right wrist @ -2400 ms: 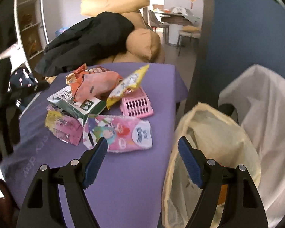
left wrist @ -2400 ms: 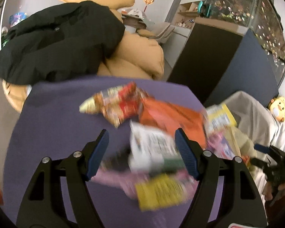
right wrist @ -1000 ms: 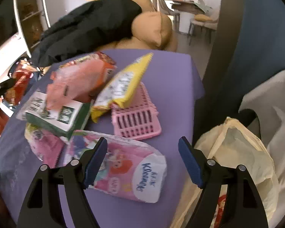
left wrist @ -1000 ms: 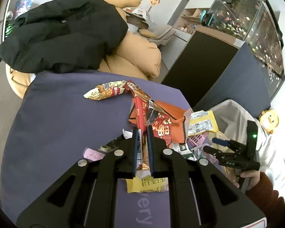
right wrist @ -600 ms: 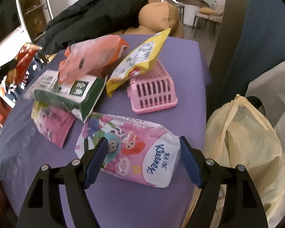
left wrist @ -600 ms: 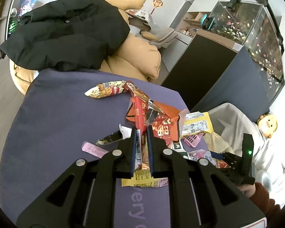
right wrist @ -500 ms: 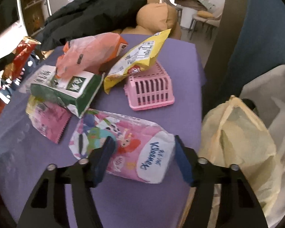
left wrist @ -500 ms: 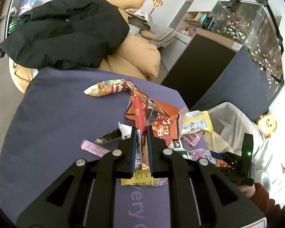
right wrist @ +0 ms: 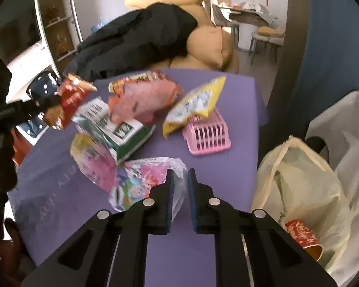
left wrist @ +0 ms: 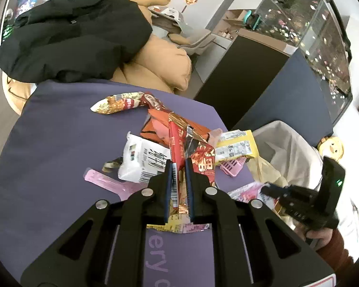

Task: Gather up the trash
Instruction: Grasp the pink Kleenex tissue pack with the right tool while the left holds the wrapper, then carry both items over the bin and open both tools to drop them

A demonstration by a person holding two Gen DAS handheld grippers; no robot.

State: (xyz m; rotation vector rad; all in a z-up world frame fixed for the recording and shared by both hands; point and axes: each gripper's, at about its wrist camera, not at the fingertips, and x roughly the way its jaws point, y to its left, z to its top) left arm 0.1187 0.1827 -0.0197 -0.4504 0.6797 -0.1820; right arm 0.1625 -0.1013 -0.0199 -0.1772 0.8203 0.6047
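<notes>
Snack wrappers lie heaped on a purple table [right wrist: 239, 95]. My left gripper [left wrist: 178, 165] is shut on a long red snack wrapper [left wrist: 177, 141] and holds it above the heap; the right wrist view shows that wrapper [right wrist: 70, 95] at the left. My right gripper [right wrist: 180, 172] is shut on the clear plastic end of a pink tissue pack [right wrist: 141, 179] near the table's front edge. Right of the table, an open pale yellow trash bag [right wrist: 299, 174] holds a red cup [right wrist: 301, 235].
On the table lie a green-and-white pack [right wrist: 112, 124], an orange bag [right wrist: 141, 98], a yellow packet [right wrist: 196, 102] on a pink basket [right wrist: 208, 136] and a pink-yellow wrapper [right wrist: 93, 160]. Behind, a black jacket [right wrist: 136, 40] covers tan cushions. A dark blue panel stands at the right.
My right gripper has gone from wide open to shut on the tissue pack's end and has drawn back a little with it. The left gripper keeps the red wrapper and has hardly moved.
</notes>
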